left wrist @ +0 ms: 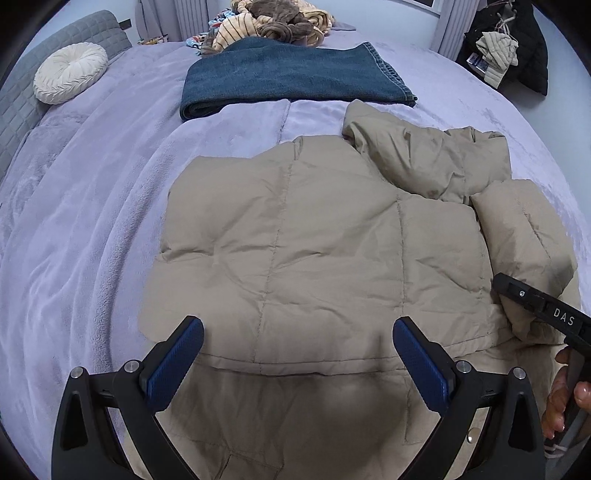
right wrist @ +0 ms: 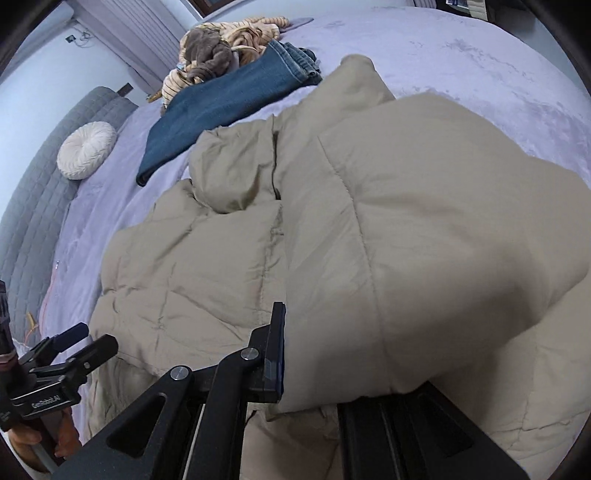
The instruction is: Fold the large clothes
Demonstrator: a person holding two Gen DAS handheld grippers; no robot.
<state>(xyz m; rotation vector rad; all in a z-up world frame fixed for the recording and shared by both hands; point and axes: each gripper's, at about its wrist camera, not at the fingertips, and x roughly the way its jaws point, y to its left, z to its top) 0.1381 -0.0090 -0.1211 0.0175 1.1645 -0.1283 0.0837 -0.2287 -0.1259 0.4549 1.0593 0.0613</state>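
A beige puffer jacket (left wrist: 314,240) lies spread on the lilac bed, with its hood bunched at the far right. My left gripper (left wrist: 297,343) is open and empty, hovering over the jacket's near part. My right gripper (right wrist: 295,354) is shut on a fold of the jacket's sleeve (right wrist: 424,240), which drapes over it and hides the right finger. In the left wrist view the right gripper (left wrist: 532,302) shows at the jacket's right edge. In the right wrist view the left gripper (right wrist: 74,347) shows at the lower left.
Folded blue jeans (left wrist: 288,77) lie beyond the jacket. A pile of striped and brown clothes (left wrist: 273,22) sits at the far end. A round white cushion (left wrist: 70,72) rests by the grey headboard (left wrist: 22,107). Dark clothes (left wrist: 513,48) hang at the far right.
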